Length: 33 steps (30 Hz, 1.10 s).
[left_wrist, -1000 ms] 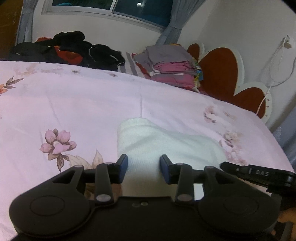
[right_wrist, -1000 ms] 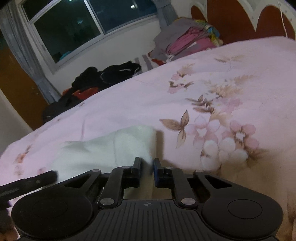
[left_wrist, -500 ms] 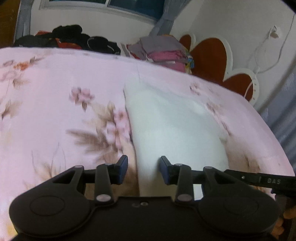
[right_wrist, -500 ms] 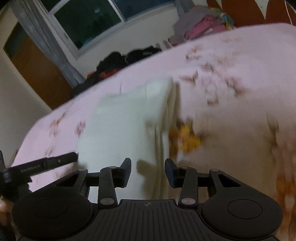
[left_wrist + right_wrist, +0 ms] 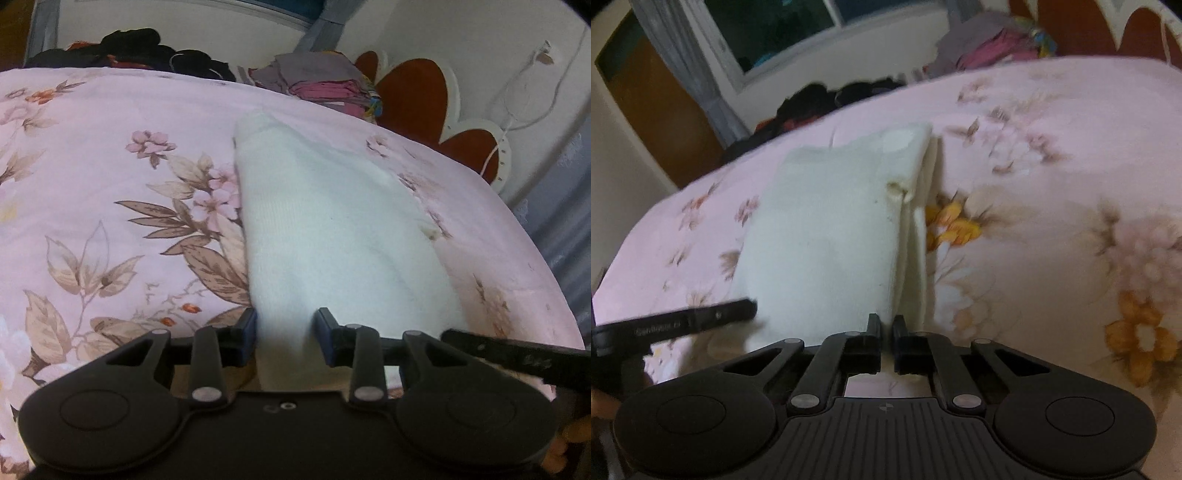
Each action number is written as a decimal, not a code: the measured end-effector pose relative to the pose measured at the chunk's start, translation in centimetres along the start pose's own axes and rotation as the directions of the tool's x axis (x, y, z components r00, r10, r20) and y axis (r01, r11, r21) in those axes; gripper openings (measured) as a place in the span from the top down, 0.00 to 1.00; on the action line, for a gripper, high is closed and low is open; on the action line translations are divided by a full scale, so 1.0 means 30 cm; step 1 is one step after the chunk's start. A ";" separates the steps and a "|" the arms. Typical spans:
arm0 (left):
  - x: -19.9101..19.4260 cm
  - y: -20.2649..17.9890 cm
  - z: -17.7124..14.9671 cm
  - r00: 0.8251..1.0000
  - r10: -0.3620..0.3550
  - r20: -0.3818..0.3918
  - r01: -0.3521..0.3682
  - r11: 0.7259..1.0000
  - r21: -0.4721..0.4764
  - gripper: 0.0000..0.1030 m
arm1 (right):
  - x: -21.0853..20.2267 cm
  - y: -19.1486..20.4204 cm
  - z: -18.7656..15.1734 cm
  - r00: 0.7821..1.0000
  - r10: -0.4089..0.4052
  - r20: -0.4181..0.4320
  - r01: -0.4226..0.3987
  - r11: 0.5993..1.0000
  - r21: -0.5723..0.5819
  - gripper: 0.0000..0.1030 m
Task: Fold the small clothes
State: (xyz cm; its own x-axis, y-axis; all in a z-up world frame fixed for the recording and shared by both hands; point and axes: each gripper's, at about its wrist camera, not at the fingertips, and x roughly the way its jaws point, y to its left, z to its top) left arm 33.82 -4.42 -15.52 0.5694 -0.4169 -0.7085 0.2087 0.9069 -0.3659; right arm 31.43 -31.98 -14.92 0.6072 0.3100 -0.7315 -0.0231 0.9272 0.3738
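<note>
A small white knit garment [image 5: 332,236] lies folded on the pink floral bedspread [image 5: 110,147]. In the left wrist view my left gripper [image 5: 285,336] is open, its blue pads either side of the garment's near edge. In the right wrist view the garment [image 5: 827,229] shows folded layers along its right side. My right gripper [image 5: 885,334] is nearly closed at the near right corner of the garment; the cloth seems pinched between its jaws. The other gripper's finger [image 5: 690,319] shows at the left.
A pile of dark clothes [image 5: 140,51] and a stack of folded grey and pink clothes [image 5: 325,81] lie at the far side of the bed. A red and white headboard [image 5: 424,99] stands at the right. A window [image 5: 783,29] is behind.
Both grippers have come to the garment's near edge. The right gripper opened half a second ago and has now closed on the near right corner. The left gripper stays open.
</note>
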 end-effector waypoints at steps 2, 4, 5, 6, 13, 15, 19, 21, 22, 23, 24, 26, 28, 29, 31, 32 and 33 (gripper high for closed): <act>0.016 -0.005 -0.010 1.000 0.001 -0.029 -0.001 1.000 0.015 0.61 | 0.017 -0.014 -0.024 1.000 -0.015 -0.010 0.015 1.000 0.003 0.96; 0.020 0.001 -0.015 1.000 0.001 -0.027 -0.001 1.000 0.009 0.61 | 0.018 -0.020 -0.023 1.000 -0.011 -0.010 0.011 1.000 0.023 0.96; 0.020 0.000 -0.012 1.000 0.003 -0.032 -0.002 1.000 0.005 0.61 | 0.019 -0.024 -0.020 1.000 -0.008 -0.017 0.009 0.999 0.038 0.96; 0.017 -0.003 -0.006 0.999 0.005 -0.035 -0.005 1.000 0.006 0.62 | 0.016 -0.026 -0.013 1.000 -0.006 -0.017 0.006 0.999 0.048 0.95; -0.019 -0.009 0.016 1.000 0.023 -0.013 -0.023 1.000 0.014 0.63 | -0.046 0.027 0.033 0.997 -0.044 0.068 0.043 0.999 0.017 0.93; -0.031 -0.018 0.031 1.000 0.031 0.003 -0.031 0.999 0.030 0.63 | -0.042 0.039 0.048 0.995 -0.052 0.083 0.050 0.999 0.020 0.93; -0.035 -0.020 0.064 0.999 0.038 0.015 -0.039 0.998 0.043 0.63 | -0.031 0.069 0.075 0.992 -0.067 0.109 0.065 0.998 0.020 0.92; -0.030 -0.016 0.080 0.999 0.038 0.017 -0.039 0.998 0.039 0.63 | -0.022 0.090 0.091 0.990 -0.076 0.123 0.075 0.997 0.014 0.89; -0.028 -0.013 0.088 0.999 0.040 0.018 -0.041 0.998 0.038 0.63 | -0.015 0.102 0.100 0.988 -0.082 0.131 0.081 0.997 0.009 0.75; -0.026 -0.009 0.098 0.999 0.037 0.020 -0.037 0.999 0.036 0.63 | -0.010 0.114 0.109 0.986 -0.089 0.141 0.089 0.996 0.003 0.46; -0.025 -0.006 0.105 0.999 0.034 0.021 -0.034 0.999 0.036 0.63 | -0.009 0.127 0.116 0.982 -0.098 0.162 0.099 0.995 -0.003 0.40; -0.025 -0.002 0.121 0.999 0.033 0.028 -0.035 0.999 0.042 0.63 | -0.002 0.160 0.135 0.976 -0.108 0.191 0.116 0.993 -0.034 0.40; -0.025 0.002 0.139 0.999 0.027 0.034 -0.029 0.998 0.048 0.63 | 0.012 0.177 0.154 0.974 -0.119 0.195 0.129 0.991 -0.039 0.45; -0.025 0.004 0.148 0.999 0.025 0.037 -0.027 0.998 0.049 0.63 | 0.022 0.180 0.164 0.974 -0.123 0.191 0.133 0.991 -0.036 0.55; -0.023 0.008 0.164 0.999 0.019 0.044 -0.021 0.998 0.052 0.63 | 0.039 0.185 0.180 0.973 -0.135 0.187 0.144 0.989 -0.037 0.71; -0.020 0.008 0.172 0.999 0.017 0.045 -0.019 0.998 0.054 0.63 | 0.047 0.187 0.186 0.972 -0.142 0.186 0.151 0.988 -0.037 0.71; -0.016 0.010 0.181 0.999 0.014 0.046 -0.016 0.998 0.054 0.63 | 0.056 0.187 0.193 0.972 -0.148 0.182 0.157 0.987 -0.036 0.71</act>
State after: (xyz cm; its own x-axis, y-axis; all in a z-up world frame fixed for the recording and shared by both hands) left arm 37.92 -3.64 -12.02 0.6080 -0.4011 -0.6852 0.2422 0.9156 -0.3211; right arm 36.92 -27.47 -10.76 0.7380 0.1262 -0.6629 0.0436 0.9714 0.2334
